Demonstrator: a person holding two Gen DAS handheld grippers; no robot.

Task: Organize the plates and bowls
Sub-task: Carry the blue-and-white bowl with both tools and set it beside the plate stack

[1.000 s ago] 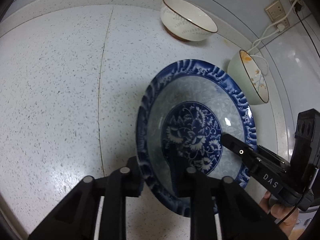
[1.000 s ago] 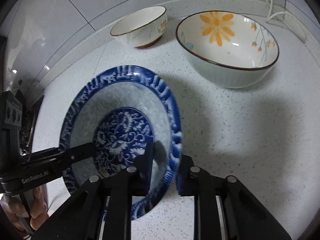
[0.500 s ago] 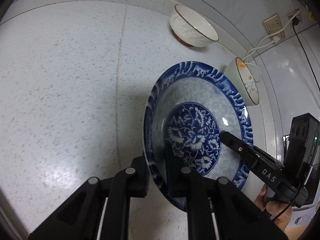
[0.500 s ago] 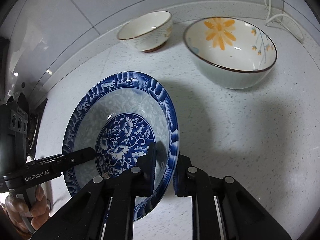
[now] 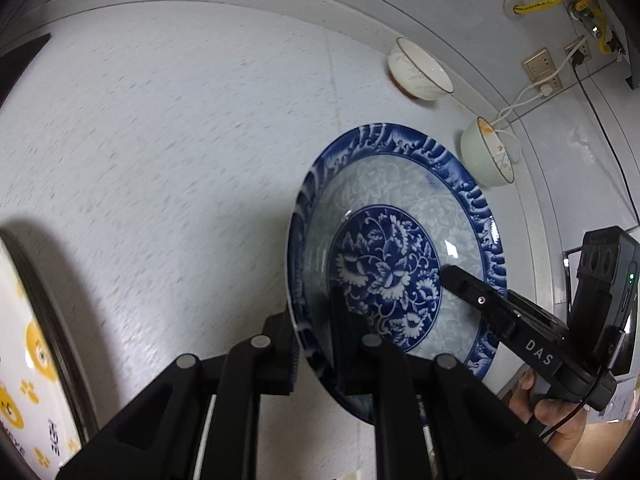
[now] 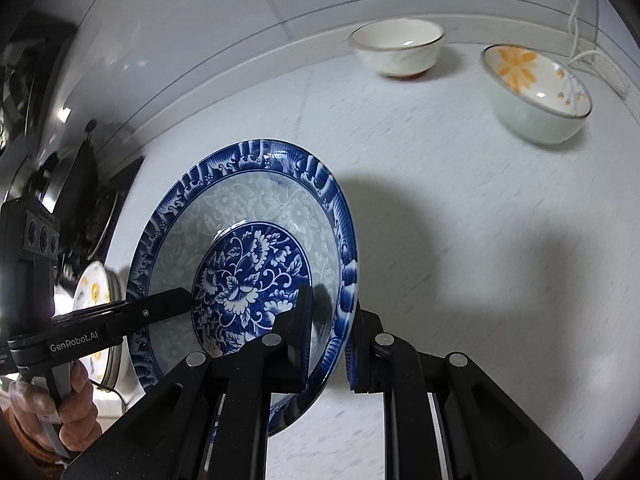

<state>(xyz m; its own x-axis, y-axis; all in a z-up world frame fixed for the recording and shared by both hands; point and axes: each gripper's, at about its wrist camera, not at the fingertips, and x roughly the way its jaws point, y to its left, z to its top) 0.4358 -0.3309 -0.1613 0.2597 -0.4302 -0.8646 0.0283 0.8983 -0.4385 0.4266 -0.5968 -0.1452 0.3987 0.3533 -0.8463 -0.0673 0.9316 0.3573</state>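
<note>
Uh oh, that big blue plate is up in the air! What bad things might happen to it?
1. The blue plate hangs only by its rim, pinched on opposite sides by the left gripper and the right gripper. If either slips, it could drop onto the counter and chip.
2. If the hands move unevenly, the plate may twist out of a grip.
3. A yellow-patterned dish sits near the left gripper; the plate might knock it.

The plate (image 5: 400, 256) hangs above the worktop (image 5: 180, 160), pinched at opposite rims: the left hand-held gripper (image 5: 312, 344) on its left edge, the right hand-held gripper (image 6: 330, 340) on its right. Behind it, near the wall, two bowls stand apart: the smaller bowl (image 6: 398, 46) left of the larger bowl (image 6: 538, 92).
</note>
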